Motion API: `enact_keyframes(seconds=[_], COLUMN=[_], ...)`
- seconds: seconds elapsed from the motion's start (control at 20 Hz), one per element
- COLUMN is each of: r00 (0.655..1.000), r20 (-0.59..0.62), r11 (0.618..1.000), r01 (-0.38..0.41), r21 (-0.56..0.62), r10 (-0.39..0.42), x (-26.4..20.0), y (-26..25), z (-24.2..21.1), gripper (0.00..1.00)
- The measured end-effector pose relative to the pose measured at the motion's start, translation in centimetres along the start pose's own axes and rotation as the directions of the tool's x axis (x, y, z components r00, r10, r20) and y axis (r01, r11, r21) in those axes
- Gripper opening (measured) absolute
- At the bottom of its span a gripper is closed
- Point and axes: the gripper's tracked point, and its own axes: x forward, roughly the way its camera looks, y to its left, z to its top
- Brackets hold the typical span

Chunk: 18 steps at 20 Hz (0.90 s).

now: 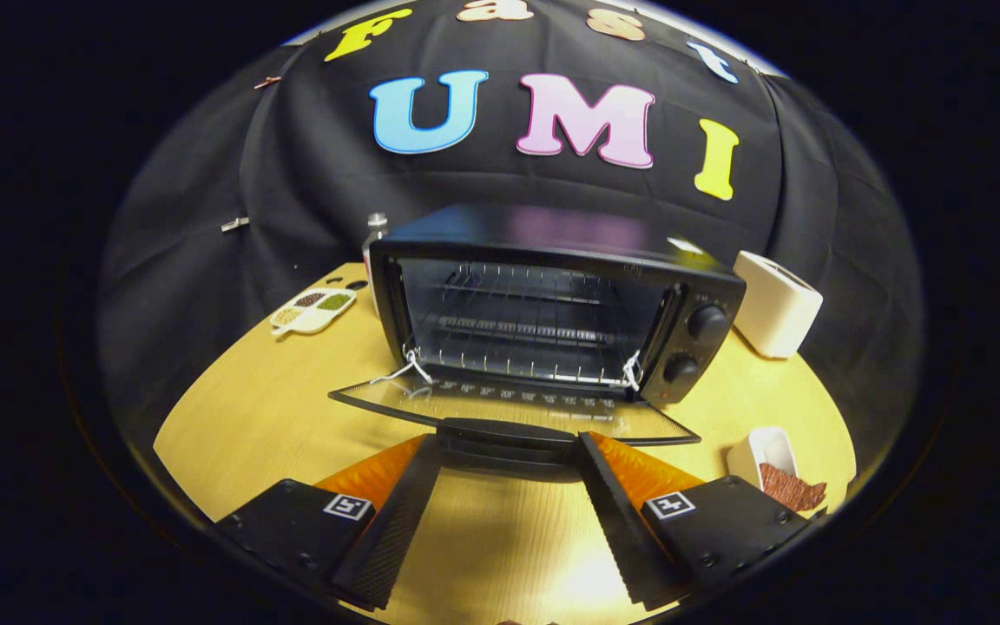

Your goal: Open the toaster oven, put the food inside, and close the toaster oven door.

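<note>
Gripper [509, 451] spread at oven door [517, 408] handle (perhaps touching)

Toaster oven [543, 312] dial panel, 3 o'clock side: markings too small to read.
Oven door [509, 408] glass: row of small printed marks, illegible.
Hand-held gripper [509, 469] fingers, spread wide: square coded tags [348, 506], no readable text.
Readable text: none.

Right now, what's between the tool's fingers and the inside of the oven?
In the gripper view, the open tool faces the lowered glass door and its handle; beyond lies the toaster oven.
</note>
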Motion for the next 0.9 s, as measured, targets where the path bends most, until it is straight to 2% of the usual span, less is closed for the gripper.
enact_keyframes(seconds=[0.2, 0.35, 0.45, 0.6, 0.9], r00=[0.997, 0.999, 0.999, 1.000, 0.993], r20=[-0.071, -0.038, -0.024, -0.004, 0.091], r11=[1.000, 0.998, 0.999, 1.000, 0.997], r01=[-0.024, -0.030, -0.025, -0.005, 0.076], r21=[-0.013, -0.064, -0.046, -0.005, -0.015], r10=[0.023, 0.027, 0.024, 0.005, -0.074], x=[0.6, 0.2, -0.8, -3.0, -8.5], y=[0.5, 0.4, -0.1, -2.5, -9.3], z=[-3.3, -2.7, -2.5, -1.2, 3.7], gripper=[0.98, 0.99, 0.98, 0.98, 0.98])
